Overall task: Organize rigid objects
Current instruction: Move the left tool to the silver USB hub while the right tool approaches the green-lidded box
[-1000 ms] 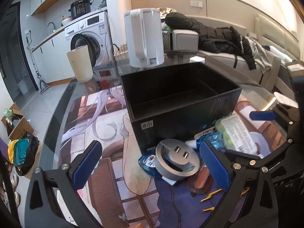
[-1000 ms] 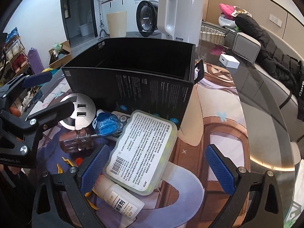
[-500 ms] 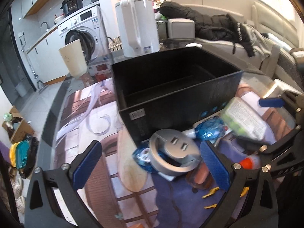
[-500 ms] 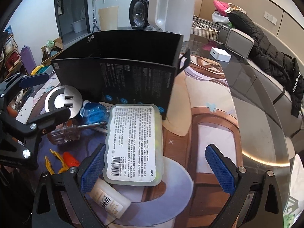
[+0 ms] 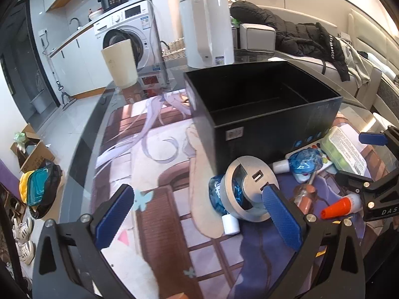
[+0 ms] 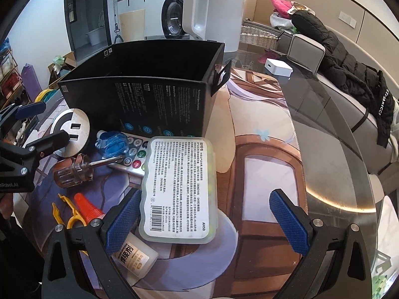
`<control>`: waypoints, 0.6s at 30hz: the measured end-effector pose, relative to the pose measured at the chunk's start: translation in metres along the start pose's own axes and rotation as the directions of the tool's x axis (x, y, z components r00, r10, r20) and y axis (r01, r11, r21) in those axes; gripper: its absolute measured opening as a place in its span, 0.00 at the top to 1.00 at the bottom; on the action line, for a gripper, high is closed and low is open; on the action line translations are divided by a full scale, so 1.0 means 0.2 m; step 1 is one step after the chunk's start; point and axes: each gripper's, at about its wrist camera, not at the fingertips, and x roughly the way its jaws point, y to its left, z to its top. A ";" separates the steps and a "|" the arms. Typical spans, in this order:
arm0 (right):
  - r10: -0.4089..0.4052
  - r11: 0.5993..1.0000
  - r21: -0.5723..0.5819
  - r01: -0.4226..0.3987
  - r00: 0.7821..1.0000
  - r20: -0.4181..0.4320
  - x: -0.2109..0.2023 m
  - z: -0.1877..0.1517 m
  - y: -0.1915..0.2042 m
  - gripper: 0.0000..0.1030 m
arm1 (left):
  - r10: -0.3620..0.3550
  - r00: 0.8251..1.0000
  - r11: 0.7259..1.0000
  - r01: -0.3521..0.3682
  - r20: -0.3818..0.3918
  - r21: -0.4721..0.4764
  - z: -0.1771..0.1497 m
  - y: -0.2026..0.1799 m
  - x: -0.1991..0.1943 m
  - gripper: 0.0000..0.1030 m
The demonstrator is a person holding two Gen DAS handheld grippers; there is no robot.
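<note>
Here the translucent green plastic case with the white printed label (image 6: 178, 189) lies just in front of the empty black cardboard box (image 6: 139, 102), long axis toward the box, inside the right claw (image 6: 207, 220), whose jaws gape empty; the left claw (image 5: 197, 214), also agape, sits nearer the round silver USB hub (image 5: 249, 186).

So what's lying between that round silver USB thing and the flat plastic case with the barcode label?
In the right wrist view, a blue wrapped bottle and a remote lie between the USB hub and the case.

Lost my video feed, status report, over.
Both hand-held grippers open, left, right, nothing held. Black box empty. Items piled at its front: labelled case partly over remote.
</note>
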 end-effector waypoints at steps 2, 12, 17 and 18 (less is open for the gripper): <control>0.000 1.000 0.002 0.000 1.000 0.000 0.00 0.00 0.00 0.00 | 0.009 1.000 1.000 -0.009 0.000 -0.014 0.00 0.02 0.00 0.00; 0.000 1.000 -0.003 0.000 1.000 0.001 0.00 0.00 -0.01 0.00 | -0.011 1.000 1.000 0.011 -0.014 0.024 0.01 -0.06 0.02 0.00; 0.001 1.000 -0.005 -0.001 1.000 0.001 0.00 0.00 -0.01 0.00 | -0.020 0.999 0.998 0.022 -0.032 0.053 0.02 -0.12 0.05 0.00; 0.003 1.000 -0.004 -0.003 1.000 0.001 0.00 0.00 -0.01 0.00 | -0.018 0.999 0.998 0.020 -0.030 0.052 0.02 -0.12 0.05 0.00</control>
